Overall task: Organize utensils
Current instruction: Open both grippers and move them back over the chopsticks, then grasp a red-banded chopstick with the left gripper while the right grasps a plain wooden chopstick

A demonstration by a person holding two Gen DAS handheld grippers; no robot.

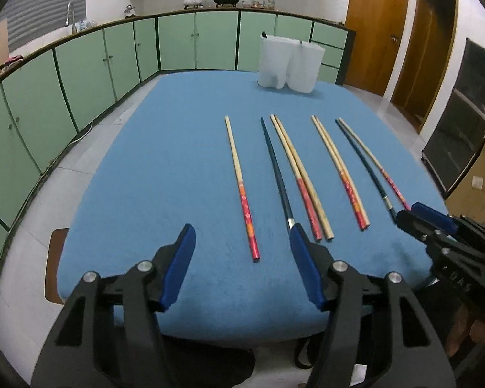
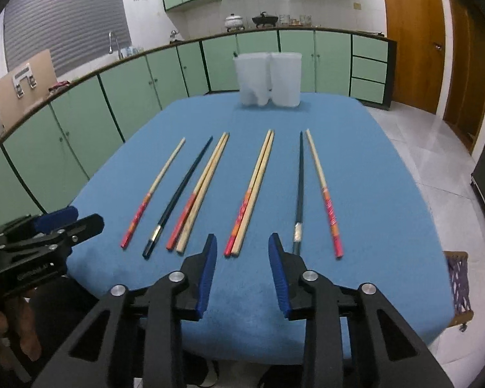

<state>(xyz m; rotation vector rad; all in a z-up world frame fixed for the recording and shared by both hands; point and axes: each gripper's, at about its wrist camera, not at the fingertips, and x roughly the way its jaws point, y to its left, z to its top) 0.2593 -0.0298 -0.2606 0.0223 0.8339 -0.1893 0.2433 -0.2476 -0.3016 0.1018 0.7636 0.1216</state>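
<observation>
- My left gripper (image 1: 242,252) hangs over the near edge of the blue-covered counter (image 1: 165,168), its blue pads well apart and holding nothing.
- My right gripper (image 2: 242,258) hovers beside it, pads parted less widely, also with nothing between them.
- Eight chopsticks (image 2: 252,190) lie in a row on the counter, ends toward me: six pale wooden ones with red handles, two dark ones (image 2: 299,190).
- Two white holders (image 2: 268,79) stand touching at the counter's far edge.
</observation>
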